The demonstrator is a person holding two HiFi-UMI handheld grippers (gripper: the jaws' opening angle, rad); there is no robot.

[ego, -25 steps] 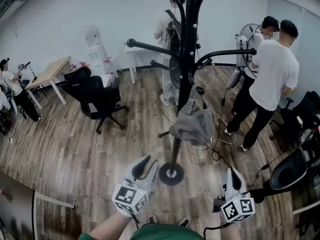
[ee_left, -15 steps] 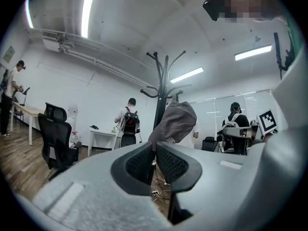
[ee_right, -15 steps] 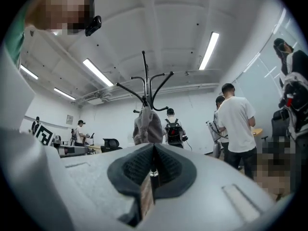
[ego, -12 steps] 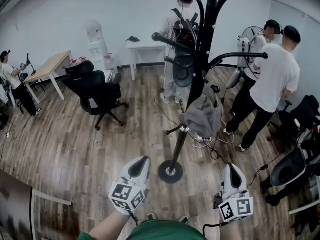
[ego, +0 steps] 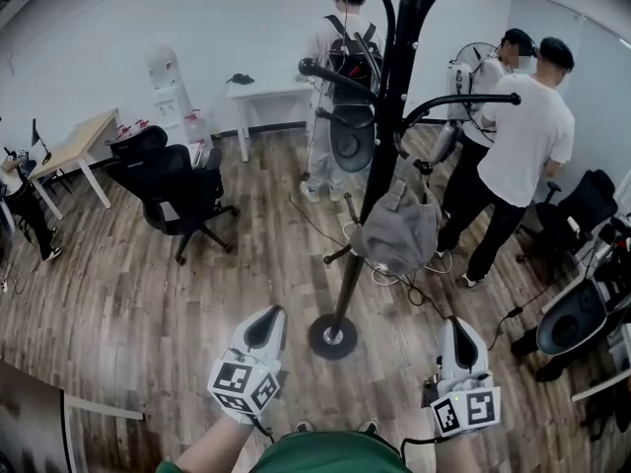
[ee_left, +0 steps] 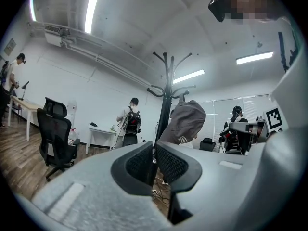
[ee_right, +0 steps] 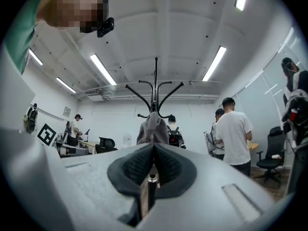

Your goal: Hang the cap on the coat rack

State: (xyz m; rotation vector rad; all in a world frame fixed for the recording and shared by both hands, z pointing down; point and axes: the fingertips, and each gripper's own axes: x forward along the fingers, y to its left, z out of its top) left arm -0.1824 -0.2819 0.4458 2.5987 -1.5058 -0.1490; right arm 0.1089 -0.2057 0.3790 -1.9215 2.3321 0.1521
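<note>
Cap (ego: 399, 233), hung on coat rack (ego: 380, 146): one o'clock of left claw (ego: 265, 323), eleven of nearer right claw (ego: 460, 332); both clenched, empty.

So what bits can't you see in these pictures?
- The top of the rack: cut off by the top edge, head view.
- The hook holding the cap: covered by the cap itself, head view.
- The print on the cap: too small to read, left gripper view.
- The foot of the rack: hidden behind the fingers, right gripper view.
</note>
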